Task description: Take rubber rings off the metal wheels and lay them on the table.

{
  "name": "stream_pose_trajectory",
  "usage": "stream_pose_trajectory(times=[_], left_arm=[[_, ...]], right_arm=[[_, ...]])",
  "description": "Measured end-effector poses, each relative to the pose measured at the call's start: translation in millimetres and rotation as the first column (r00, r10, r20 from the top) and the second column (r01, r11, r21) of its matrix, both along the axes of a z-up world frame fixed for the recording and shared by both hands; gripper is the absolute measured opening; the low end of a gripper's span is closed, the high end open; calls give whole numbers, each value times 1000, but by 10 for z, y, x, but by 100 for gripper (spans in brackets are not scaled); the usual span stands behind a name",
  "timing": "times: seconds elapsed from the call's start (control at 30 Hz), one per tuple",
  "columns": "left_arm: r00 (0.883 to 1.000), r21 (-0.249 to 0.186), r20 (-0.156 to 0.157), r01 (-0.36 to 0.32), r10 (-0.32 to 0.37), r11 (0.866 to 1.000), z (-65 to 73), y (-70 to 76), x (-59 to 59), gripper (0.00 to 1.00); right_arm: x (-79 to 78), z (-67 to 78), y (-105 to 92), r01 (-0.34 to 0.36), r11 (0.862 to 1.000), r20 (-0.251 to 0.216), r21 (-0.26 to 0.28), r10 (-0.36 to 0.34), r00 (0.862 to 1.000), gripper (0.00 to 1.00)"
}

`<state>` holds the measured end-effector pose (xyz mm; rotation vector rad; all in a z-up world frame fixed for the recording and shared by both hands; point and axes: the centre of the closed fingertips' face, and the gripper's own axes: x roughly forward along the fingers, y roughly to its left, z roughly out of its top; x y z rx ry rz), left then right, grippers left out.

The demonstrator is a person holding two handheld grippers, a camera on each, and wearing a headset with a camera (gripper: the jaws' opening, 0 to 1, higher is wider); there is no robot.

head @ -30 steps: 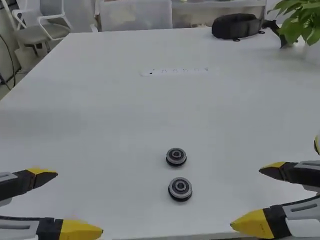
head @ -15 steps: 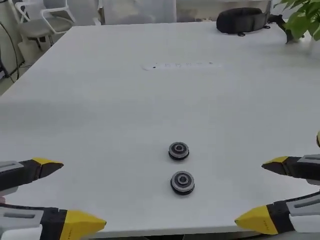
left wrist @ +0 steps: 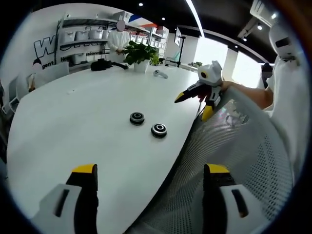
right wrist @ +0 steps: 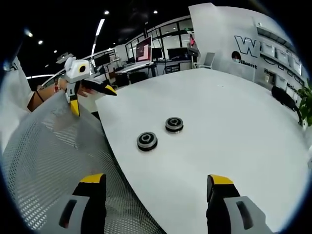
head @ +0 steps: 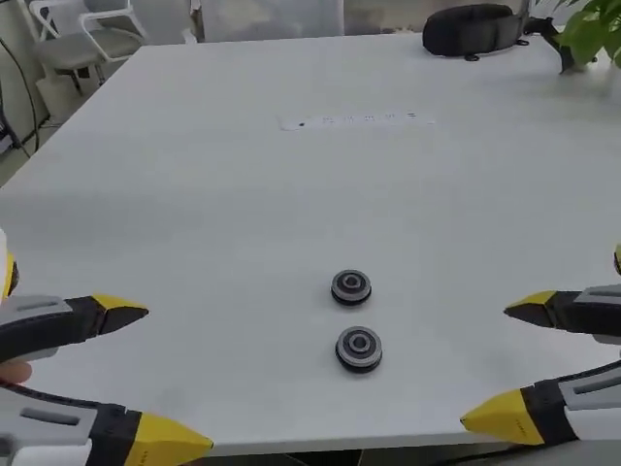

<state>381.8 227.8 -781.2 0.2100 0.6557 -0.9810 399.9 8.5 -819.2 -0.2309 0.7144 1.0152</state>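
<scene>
- Head view: looked down on a wide white table (head: 243,194), with a white power strip (head: 359,120) lying mid-table, a black bag (head: 473,29) and a green plant (head: 592,29) at the far edge, and white chairs (head: 87,39) beyond the far left corner
- Found two metal wheels near the front edge, the far wheel (head: 350,287) just behind the near wheel (head: 359,349), apart, flat, with the dark rubber rings (head: 359,368) on them
- Held the left gripper (head: 177,378) low at the left and the right gripper (head: 485,367) low at the right, both well apart from the wheels, yellow-tipped jaws spread wide and holding nothing
- Left gripper view: took in shelving and ceiling lights, a grey mesh chair back (left wrist: 234,161) at the table's edge, both wheels ahead, own jaws parted wide
- Right gripper view: faced office desks and monitors (right wrist: 146,51), the wheels side by side ahead, jaws likewise gaping, clear of the table
</scene>
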Motion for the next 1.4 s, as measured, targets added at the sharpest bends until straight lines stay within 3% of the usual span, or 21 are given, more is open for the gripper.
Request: stream_pose_trajectory(times=[0.1, 0.23, 0.37, 0.47, 0.57, 0.63, 0.7, 0.77, 0.8, 0.9, 1.03, 1.1, 1.2, 1.3, 1.4], left_arm=[[1000, 12, 3, 24, -24, 1000, 23, -44, 8, 87], [999, -28, 25, 45, -45, 999, 159, -153, 52, 85], [994, -2, 62, 94, -94, 996, 218, -264, 92, 84], [989, -12, 68, 130, -129, 991, 269, -374, 118, 82], [982, 0, 95, 164, -163, 986, 300, -468, 181, 82], [978, 10, 103, 183, -183, 983, 306, -516, 209, 82], [973, 43, 89, 211, -214, 977, 274, -552, 209, 81], [964, 94, 82, 245, -253, 965, 231, -574, 201, 79], [951, 107, 97, 284, -294, 953, 233, -639, 181, 79], [937, 103, 93, 326, -336, 940, 248, -782, 154, 79], [918, 119, 107, 368, -381, 922, 260, -928, 181, 78], [908, 130, 106, 390, -404, 911, 250, -998, 186, 77], [882, 149, 112, 441, -458, 885, 230, -1104, 161, 76], [870, 157, 109, 463, -482, 872, 196, -1167, 175, 75], [864, 155, 114, 473, -491, 867, 159, -1215, 221, 73]], right_arm=[[6, 7, 19, -22, 1000, 13, -13, 22, 1000, 83], [-13, 12, 55, -72, 997, 6, -31, 72, 997, 82], [4, 36, 74, -109, 993, 15, -49, 110, 994, 81], [37, 71, 92, -130, 990, 23, -53, 131, 991, 80], [91, 93, 106, -145, 987, 32, -71, 148, 989, 80], [120, 118, 128, -156, 985, 39, -74, 160, 986, 79], [138, 143, 155, -170, 983, 44, -76, 173, 984, 79], [166, 179, 198, -181, 981, 58, -77, 185, 981, 79], [173, 200, 230, -186, 980, 64, -69, 190, 980, 79], [186, 246, 354, -217, 975, 75, -43, 219, 973, 77], [196, 215, 442, -258, 964, 80, -70, 263, 961, 75], [192, 214, 499, -290, 954, 97, -80, 297, 950, 74], [178, 178, 565, -326, 941, 88, -96, 334, 938, 72], [153, 142, 609, -363, 924, 80, -118, 374, 924, 72], [140, 111, 642, -397, 907, 74, -140, 409, 909, 71]])
